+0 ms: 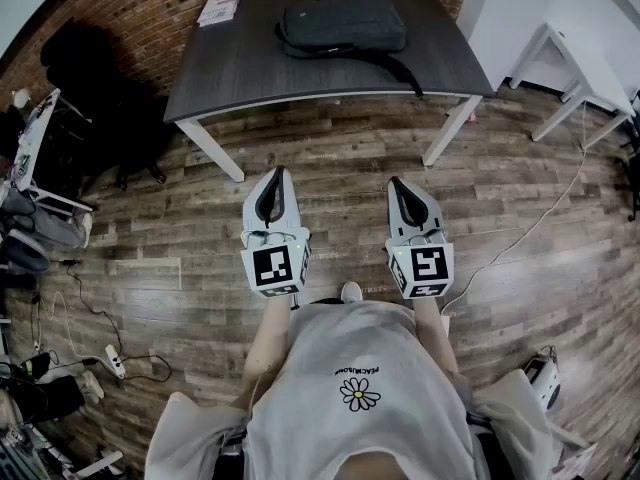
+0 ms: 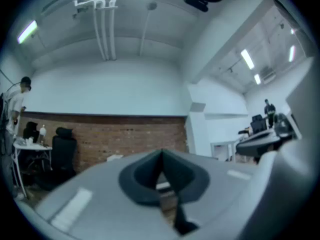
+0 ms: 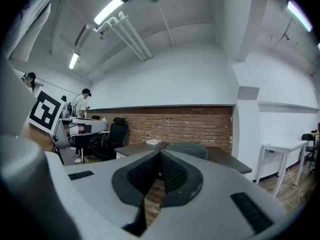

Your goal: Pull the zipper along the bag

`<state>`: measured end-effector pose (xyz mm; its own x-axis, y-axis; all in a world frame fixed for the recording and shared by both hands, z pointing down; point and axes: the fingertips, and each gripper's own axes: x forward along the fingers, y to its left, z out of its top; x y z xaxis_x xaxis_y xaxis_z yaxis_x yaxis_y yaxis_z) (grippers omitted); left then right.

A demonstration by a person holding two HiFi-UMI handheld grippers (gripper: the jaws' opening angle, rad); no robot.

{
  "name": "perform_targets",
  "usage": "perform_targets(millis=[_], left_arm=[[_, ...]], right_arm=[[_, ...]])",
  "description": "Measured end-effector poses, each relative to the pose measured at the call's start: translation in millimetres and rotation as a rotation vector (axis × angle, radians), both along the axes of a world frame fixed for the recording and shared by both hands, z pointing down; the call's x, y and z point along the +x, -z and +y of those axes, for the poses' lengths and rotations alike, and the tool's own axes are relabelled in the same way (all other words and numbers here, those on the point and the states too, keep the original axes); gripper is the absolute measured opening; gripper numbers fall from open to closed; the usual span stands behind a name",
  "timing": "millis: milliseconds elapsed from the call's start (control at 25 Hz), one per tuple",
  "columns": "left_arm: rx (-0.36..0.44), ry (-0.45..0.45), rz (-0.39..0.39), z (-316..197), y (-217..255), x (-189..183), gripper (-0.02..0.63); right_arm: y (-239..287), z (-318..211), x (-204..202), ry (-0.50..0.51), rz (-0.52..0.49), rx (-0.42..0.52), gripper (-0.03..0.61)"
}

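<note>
The dark bag (image 1: 342, 26) lies flat on the grey table (image 1: 250, 68), toward its far side, one strap trailing over the near edge; its zipper is too small to make out. A white booklet (image 1: 219, 8) sits at the far left corner. Well short of the table, the left gripper (image 1: 278, 173) and right gripper (image 1: 397, 182) are held level over the wooden floor, both clenched on nothing. I judge the approach has not begun: next comes stepping in, opening a jaw pair and finding the pull tab. Only the right gripper view shows the bag (image 3: 189, 149) ahead.
</note>
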<state>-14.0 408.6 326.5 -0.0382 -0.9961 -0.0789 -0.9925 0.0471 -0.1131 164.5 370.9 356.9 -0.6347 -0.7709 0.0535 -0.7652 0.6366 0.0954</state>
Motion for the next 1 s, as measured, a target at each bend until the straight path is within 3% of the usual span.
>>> perform_targets(millis=[360,560,1000], left_arm=[[-0.008,-0.001,-0.001,-18.9,-4.7,-3.3,0.0],[-0.016,0.008,0.004,-30.0,-11.4,-3.2,0.0],[-0.022,0.036,0.025,-99.9,-27.0,-31.7,0.0]], right_arm=[[-3.0,-18.4,0.8,0.008,0.003,-0.005,0.0],[-8.5,-34.4,10.0,-0.005,-0.088,-0.049,0.0],[-28.9,-92.4,1.8,0.008,-0.016,-0.083,0.002]])
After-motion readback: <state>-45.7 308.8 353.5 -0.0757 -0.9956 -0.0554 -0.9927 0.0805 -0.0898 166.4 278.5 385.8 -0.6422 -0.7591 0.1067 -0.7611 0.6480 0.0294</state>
